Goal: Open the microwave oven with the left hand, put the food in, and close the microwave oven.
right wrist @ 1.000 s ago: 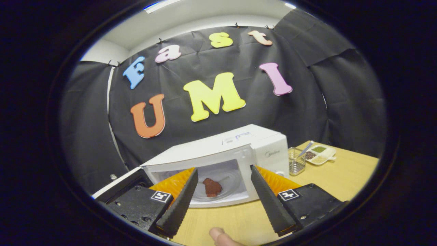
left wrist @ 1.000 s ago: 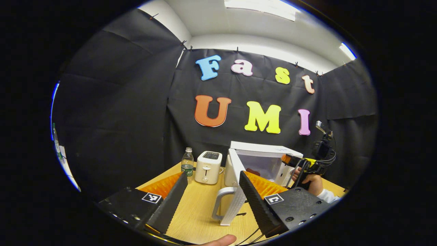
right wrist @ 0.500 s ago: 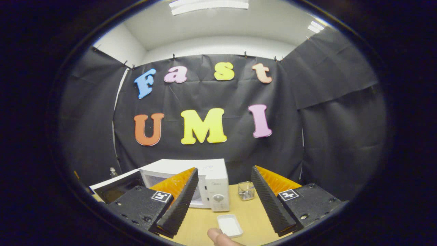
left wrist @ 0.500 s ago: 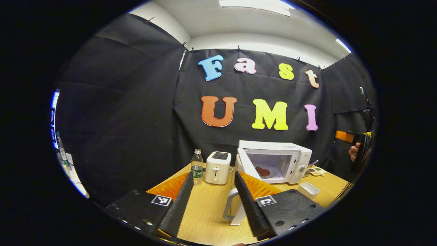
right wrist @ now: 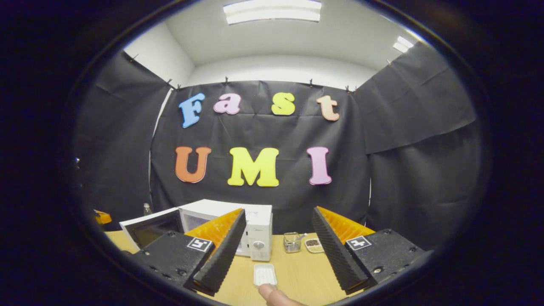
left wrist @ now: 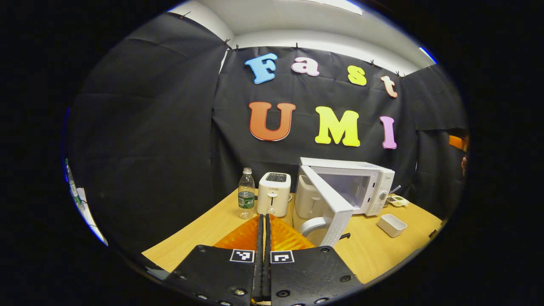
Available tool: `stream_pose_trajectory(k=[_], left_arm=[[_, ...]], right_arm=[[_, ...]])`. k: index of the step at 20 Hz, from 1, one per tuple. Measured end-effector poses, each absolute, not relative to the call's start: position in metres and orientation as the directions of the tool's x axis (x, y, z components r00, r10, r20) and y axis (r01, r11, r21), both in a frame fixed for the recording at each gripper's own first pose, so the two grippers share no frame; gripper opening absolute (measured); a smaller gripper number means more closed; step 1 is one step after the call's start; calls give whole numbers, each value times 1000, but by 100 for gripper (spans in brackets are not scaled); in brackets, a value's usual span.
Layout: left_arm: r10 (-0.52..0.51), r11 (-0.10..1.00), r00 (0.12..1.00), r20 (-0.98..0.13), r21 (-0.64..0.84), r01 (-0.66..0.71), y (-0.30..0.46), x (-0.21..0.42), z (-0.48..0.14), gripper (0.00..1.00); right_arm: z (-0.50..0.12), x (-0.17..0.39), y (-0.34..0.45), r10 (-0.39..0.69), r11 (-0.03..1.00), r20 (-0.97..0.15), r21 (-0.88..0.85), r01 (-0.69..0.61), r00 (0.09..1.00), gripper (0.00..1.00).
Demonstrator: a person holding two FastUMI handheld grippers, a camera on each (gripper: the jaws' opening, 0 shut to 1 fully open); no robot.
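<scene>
The white microwave (left wrist: pixel 374 187) stands at the back of the wooden table (left wrist: pixel 204 231), its door (left wrist: pixel 329 202) swung out toward me with the curved handle (left wrist: pixel 312 225) at the near edge. My left gripper (left wrist: pixel 262 217) is shut with nothing between its fingers, low over the table and short of the door. In the right gripper view the microwave (right wrist: pixel 259 221) and its open door (right wrist: pixel 148 227) sit behind my open, empty right gripper (right wrist: pixel 278 212). The door and a finger hide the food inside.
A white toaster (left wrist: pixel 274 193) and a water bottle (left wrist: pixel 246 193) stand left of the microwave. An empty white dish (left wrist: pixel 392 224) lies in front of it, seen too as the dish (right wrist: pixel 264 274). A glass jar (right wrist: pixel 291 242) and a condiment tray (right wrist: pixel 314 244) sit to its right.
My left gripper has closed its fingers on nothing and drawn back. The right gripper has pulled away from the microwave mouth, where the brown food lay on the plate, and stays open.
</scene>
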State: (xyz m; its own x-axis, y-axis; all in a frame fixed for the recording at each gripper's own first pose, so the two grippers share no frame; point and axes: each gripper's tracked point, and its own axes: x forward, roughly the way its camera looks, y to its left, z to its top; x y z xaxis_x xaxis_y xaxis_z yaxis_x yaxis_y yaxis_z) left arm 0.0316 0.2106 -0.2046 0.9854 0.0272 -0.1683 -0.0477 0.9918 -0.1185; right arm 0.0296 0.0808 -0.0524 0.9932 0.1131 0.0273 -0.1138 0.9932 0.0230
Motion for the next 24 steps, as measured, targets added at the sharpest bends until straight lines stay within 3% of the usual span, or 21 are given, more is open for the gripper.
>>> stream_pose_trajectory(k=[4, 5, 6, 8, 9, 10, 11, 24], left_arm=[[-20, 985, 981, -193, -171, -13, 194, 50, -227, 0], [-29, 985, 980, -199, -173, -6, 189, 54, -233, 0], [-39, 985, 977, -210, -171, 2, 183, 57, -240, 0], [-42, 989, 973, -228, -150, 7, 174, 60, -248, 0], [-26, 992, 975, -222, -127, -2, 173, 60, -248, 17], [-35, 993, 973, -227, -121, 7, 170, 61, -249, 0], [-55, 991, 972, -228, -132, 26, 162, 61, -250, 0], [-360, 923, 922, -142, -201, 329, 17, 67, -238, 0]], right_arm=[[-45, 17, 78, 135, 990, 52, 24, -137, 989, 99], [-45, 15, 78, 141, 990, 55, 24, -143, 988, 88], [-45, 13, 78, 147, 989, 56, 22, -148, 988, 99], [-48, 10, 78, 162, 986, 47, 24, -163, 986, 99], [-49, 10, 78, 168, 985, 43, 25, -170, 985, 99], [-49, 10, 76, 169, 985, 41, 25, -170, 985, 89], [-46, 10, 72, 167, 985, 42, 28, -168, 985, 99], [-60, 23, 48, 144, 988, 38, 48, -145, 989, 99]])
